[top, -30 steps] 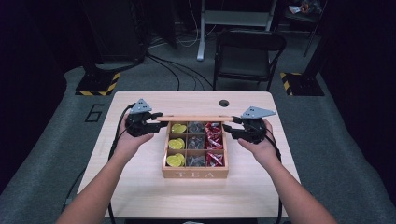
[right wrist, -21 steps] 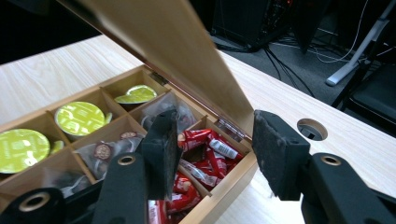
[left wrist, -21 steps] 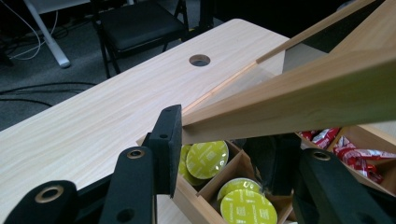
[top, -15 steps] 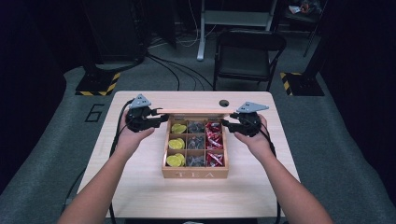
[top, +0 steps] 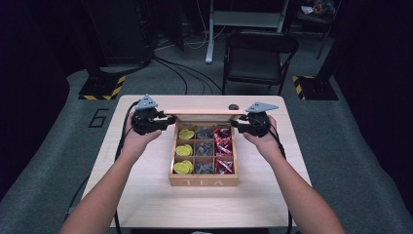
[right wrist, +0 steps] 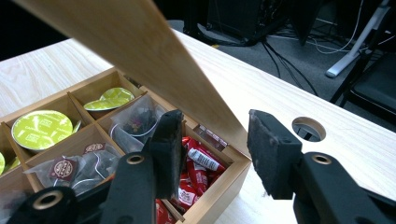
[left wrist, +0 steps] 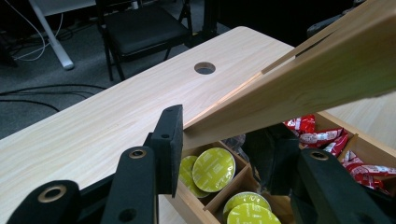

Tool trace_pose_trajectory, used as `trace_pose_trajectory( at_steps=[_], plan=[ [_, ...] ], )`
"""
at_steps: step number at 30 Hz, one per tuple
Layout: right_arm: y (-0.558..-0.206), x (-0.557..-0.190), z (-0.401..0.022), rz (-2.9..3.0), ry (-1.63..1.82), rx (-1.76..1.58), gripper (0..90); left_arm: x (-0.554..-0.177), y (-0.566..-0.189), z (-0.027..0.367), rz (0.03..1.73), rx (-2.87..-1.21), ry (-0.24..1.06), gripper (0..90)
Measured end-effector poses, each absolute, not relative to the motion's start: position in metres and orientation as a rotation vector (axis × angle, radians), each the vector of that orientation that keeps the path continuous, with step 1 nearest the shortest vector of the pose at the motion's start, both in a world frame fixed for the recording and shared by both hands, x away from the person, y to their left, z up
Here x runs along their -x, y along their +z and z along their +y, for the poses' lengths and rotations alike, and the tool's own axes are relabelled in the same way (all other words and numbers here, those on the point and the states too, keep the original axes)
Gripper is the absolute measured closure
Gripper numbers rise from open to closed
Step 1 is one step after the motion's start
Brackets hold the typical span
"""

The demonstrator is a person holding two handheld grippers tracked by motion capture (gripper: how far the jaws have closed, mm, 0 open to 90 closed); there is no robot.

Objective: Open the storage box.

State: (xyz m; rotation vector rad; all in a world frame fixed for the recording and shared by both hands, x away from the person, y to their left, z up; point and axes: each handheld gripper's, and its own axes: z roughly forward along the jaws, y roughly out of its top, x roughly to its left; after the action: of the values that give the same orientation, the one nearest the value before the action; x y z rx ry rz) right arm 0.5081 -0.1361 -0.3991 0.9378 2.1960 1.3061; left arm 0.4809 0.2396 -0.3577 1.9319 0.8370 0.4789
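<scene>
A wooden tea box stands mid-table with its lid raised and leaning over the back row. Inside are yellow capsules, grey tea bags and red sachets. My left gripper is at the lid's left end. In the left gripper view the lid runs between the jaws of the left gripper, one pad against its corner. My right gripper is at the right end. Its jaws have just been closing, and the lid runs between them in the right gripper view, a sliver of gap at the right pad.
A round cable hole lies in the table just behind the box. A black folding chair stands beyond the far edge. Bare tabletop lies in front of the box and to both sides.
Both grippers have drawn in toward the lid's ends, the right one shifting left and slightly down. The lid's top edge now sits a little farther back.
</scene>
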Motion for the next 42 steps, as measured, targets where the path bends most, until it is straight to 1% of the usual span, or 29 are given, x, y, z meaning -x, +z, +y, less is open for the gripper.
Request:
trace_pose_trajectory(
  at_steps=[5, 8, 11, 27, 31, 42],
  plan=[
    [-0.4, -0.514, -0.134, 2.209, 1.293, -0.939, 54.0, -0.483, -0.357, 0.24, 0.842, -1.921, 0.474, 57.4],
    [-0.401, -0.517, -0.134, 2.201, 1.306, -0.931, 56.7, -0.484, -0.356, 0.24, 0.842, -1.923, 0.473, 57.4],
    [-0.401, -0.518, -0.133, 2.199, 1.302, -0.921, 57.3, -0.485, -0.356, 0.24, 0.839, -1.92, 0.475, 57.6],
    [-0.398, -0.523, -0.133, 2.199, 1.307, -0.942, 58.4, -0.492, -0.358, 0.241, 0.857, -1.869, 0.476, 57.4],
    [-0.397, -0.526, -0.134, 2.201, 1.313, -0.94, 58.7, -0.496, -0.361, 0.242, 0.881, -1.869, 0.486, 54.6],
    [-0.395, -0.534, -0.133, 2.173, 1.335, -0.972, 60.0, -0.497, -0.363, 0.246, 0.905, -1.875, 0.482, 53.6]
  ],
)
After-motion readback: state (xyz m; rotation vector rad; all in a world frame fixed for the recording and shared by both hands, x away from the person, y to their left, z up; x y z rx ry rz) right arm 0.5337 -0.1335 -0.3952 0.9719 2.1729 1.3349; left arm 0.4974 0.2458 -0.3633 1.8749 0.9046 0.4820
